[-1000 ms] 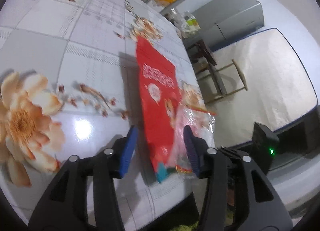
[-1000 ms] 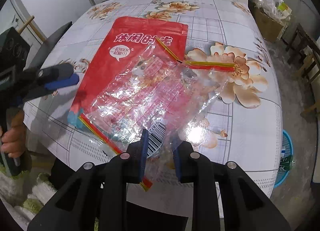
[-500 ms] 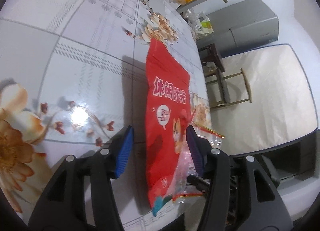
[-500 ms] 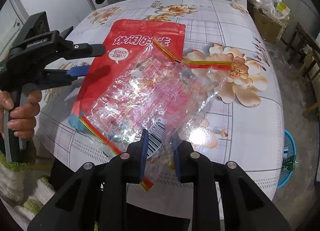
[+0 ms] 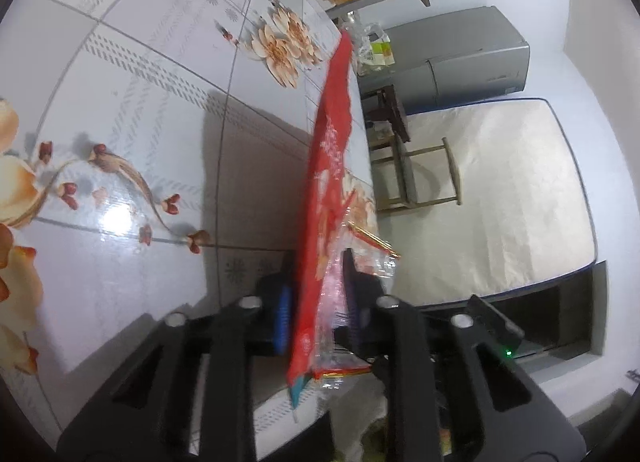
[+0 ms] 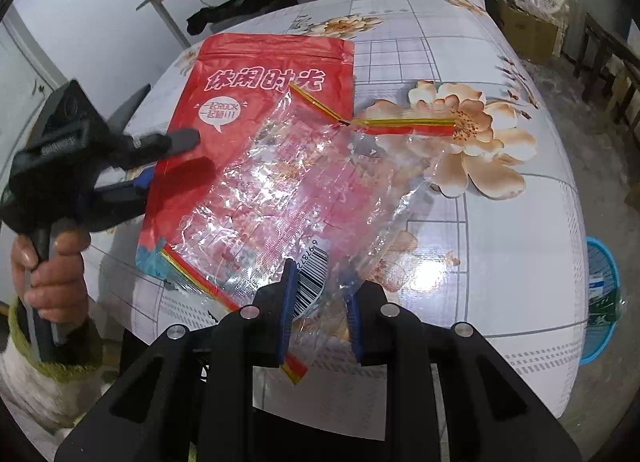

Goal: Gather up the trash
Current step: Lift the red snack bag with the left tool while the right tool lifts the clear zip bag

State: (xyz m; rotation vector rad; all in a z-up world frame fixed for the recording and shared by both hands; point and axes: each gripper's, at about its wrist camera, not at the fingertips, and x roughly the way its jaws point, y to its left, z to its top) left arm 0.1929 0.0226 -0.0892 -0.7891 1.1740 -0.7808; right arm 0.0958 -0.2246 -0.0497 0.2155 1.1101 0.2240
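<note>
While both lie on the table (image 6: 500,222), left gripper (image 5: 314,312) pinches red pouch (image 6: 256,110), right gripper (image 6: 320,314) half-closed, clamps clear wrapper (image 6: 304,198).

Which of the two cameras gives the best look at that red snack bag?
The right wrist view: the red snack bag faces the lens, its printed front readable, partly under a clear wrapper. The left wrist view shows the bag nearly edge-on and blurred.

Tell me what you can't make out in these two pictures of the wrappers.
- Right view: red bag, lower half veiled by the clear wrapper.
- Left view: red bag edge-on and blurred, print unreadable.
- Right view: blue basket cut by the table edge.
- Right view: left gripper blurred.
</note>
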